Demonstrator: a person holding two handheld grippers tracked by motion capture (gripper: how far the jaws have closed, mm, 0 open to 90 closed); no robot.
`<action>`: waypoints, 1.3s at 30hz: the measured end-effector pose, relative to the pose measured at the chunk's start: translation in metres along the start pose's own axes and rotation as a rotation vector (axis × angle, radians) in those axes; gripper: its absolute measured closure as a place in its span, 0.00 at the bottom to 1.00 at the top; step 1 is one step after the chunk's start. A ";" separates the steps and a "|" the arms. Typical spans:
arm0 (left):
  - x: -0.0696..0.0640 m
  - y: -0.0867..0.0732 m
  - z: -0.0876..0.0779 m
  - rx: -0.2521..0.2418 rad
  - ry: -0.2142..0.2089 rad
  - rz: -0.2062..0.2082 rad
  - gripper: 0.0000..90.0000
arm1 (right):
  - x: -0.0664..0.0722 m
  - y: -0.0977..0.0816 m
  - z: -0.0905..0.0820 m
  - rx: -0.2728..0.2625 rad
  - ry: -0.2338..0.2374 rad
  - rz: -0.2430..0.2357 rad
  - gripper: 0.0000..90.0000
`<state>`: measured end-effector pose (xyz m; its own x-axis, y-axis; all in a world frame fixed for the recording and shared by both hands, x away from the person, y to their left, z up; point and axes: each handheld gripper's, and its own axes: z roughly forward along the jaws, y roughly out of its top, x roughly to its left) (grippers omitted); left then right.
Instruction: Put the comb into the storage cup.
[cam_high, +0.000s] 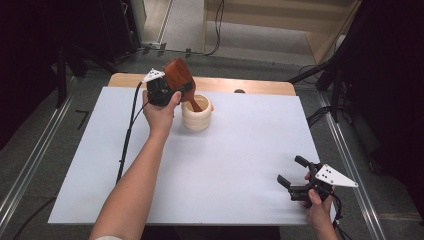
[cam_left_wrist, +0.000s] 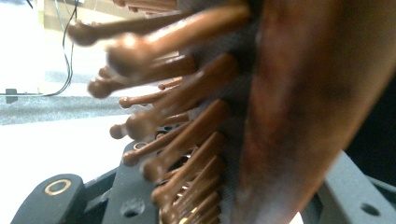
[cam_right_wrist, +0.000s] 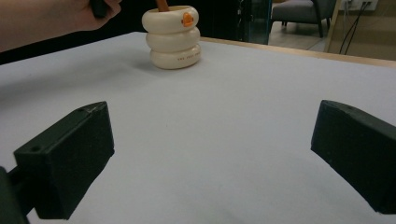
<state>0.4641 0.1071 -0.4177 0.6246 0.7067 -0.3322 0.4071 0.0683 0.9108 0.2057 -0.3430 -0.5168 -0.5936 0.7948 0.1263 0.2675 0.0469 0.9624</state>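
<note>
Your left gripper is clamped on a wooden paddle hairbrush, with your left hand wrapped around the gripper body near the far edge of the table. The brush is tilted: its broad reddish-brown head rises up and away from the gripper, and its handle slants down into the mouth of the cream ribbed holder, which stands upright on the white table cover just beside your hand. In the left gripper view the brush's back runs up the right side and its ball-tipped wooden bristles stick out to the left, very close to the lens and blurred. From the right gripper view the holder shows as three stacked rounded rings with a small orange mark near the rim and a thin line of lettering lower down, the brush handle poking out of its top. Your right gripper rests near the front right corner of the cover, well apart from the holder, held by your right hand; its black jaws stand wide apart with nothing between them, pointing across the cover toward the holder.
</note>
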 end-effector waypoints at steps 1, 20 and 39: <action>0.000 -0.002 0.001 0.002 0.002 0.001 0.64 | 0.000 0.000 0.000 0.000 -0.001 -0.001 0.00; 0.000 -0.019 0.010 0.038 0.002 -0.004 0.64 | 0.000 0.000 0.001 0.003 -0.003 -0.007 0.00; 0.008 -0.023 0.015 0.045 -0.016 -0.083 0.58 | 0.001 0.000 0.001 0.006 -0.003 -0.006 0.00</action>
<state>0.4699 0.1001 -0.4447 0.5980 0.6887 -0.4099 0.4871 0.0938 0.8683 0.2061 -0.3414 -0.5169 -0.5930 0.7963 0.1196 0.2681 0.0552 0.9618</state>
